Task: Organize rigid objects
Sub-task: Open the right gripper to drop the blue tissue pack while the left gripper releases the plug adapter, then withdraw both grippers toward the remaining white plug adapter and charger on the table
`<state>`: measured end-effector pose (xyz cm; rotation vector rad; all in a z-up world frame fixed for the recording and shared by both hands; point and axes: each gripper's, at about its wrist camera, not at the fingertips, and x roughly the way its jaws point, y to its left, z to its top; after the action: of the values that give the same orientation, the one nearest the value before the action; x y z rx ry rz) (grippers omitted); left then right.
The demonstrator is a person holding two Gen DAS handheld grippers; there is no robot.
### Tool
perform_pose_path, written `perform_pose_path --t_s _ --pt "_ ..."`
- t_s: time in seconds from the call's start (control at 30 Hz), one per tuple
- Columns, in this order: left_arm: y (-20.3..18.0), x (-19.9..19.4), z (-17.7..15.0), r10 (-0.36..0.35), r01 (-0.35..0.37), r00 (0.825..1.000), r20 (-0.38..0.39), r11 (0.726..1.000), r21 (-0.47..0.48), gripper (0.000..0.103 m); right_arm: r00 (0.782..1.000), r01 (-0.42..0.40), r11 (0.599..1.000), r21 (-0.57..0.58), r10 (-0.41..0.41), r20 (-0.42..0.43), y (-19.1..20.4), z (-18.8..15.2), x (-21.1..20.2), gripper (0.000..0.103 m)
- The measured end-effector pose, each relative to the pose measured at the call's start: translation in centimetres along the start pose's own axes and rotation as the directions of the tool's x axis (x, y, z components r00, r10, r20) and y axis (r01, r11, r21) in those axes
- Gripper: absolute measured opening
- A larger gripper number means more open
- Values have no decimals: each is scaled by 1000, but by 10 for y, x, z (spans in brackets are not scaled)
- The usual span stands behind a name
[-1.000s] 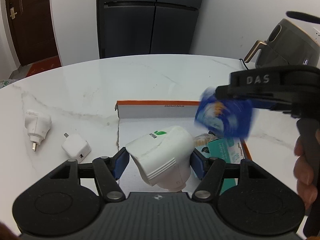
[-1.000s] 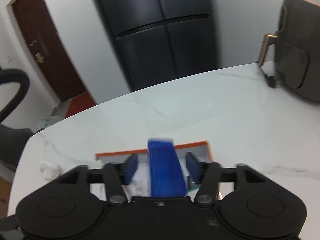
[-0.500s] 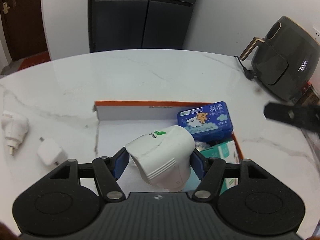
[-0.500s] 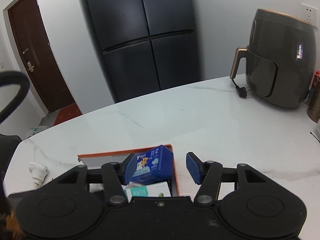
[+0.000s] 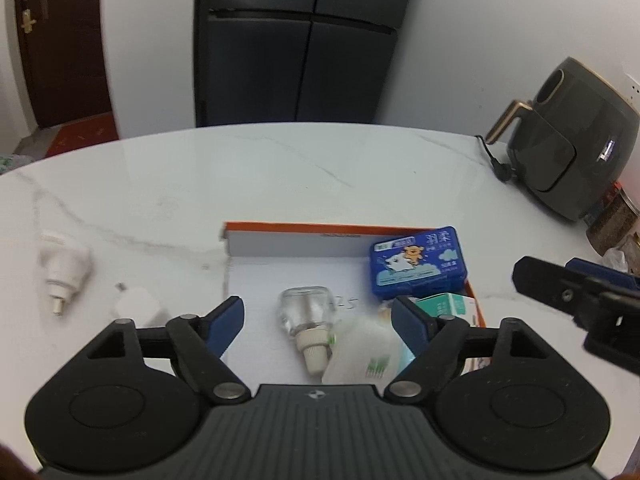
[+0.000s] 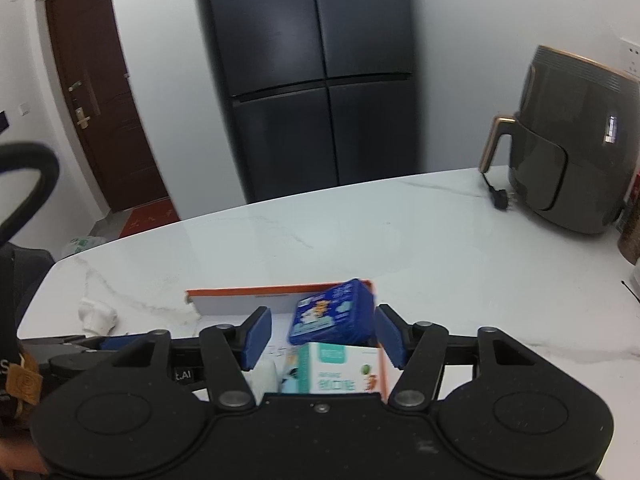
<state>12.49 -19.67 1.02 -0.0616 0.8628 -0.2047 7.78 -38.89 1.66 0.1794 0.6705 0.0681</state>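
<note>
**Orange-rimmed box filling up on the marble table**

Orange edging runs round the shallow white box [image 5: 280,240], which sits on the marble table [image 5: 280,168] in the lower middle of the left wrist view. Inside it, a blue tissue pack [image 5: 418,266] lies in the far right corner, and a white-and-teal carton [image 5: 448,304] sits just in front of it. A small clear bottle with a cream neck [image 5: 306,316] lies on the box floor, lower centre of the frame. Beside it, lower right, is a white plug-in device with green marks [image 5: 360,356], blurred, so I can't quite tell whether it has settled on the floor of the box.

The left gripper [image 5: 318,318] hangs over the box with its blue pads spread apart and opening; the bottle and the white device show between them, but neither pad touches anything.

From the right wrist view, the right gripper [image 6: 322,336] also has its jaws parted and widening, with the tissue pack [image 6: 334,314] and carton [image 6: 340,368] seen between them, untouched.

Outside the box, at the left of the left wrist view, a white plug adapter [image 5: 62,270] and a small white charger [image 5: 138,306] rest on the table. A dark air fryer [image 5: 568,140] stands at the far right, and a black fridge [image 5: 296,40] behind.
</note>
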Motion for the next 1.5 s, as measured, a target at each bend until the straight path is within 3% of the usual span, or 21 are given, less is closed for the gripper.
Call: perform_pose_path --t_s 0.23,0.67,1.5 --pt "31 -34 -11 59 -58 998 20 997 -56 87 999 -48 998 -47 47 -11 35 -8 -7 78" --pt "102 -76 -31 154 -149 988 20 977 -150 87 990 -136 982 -131 129 -61 105 -27 -8 78" --pt "160 -86 -34 172 -167 985 21 976 -142 87 984 -165 974 -157 151 -97 170 -45 6 78"
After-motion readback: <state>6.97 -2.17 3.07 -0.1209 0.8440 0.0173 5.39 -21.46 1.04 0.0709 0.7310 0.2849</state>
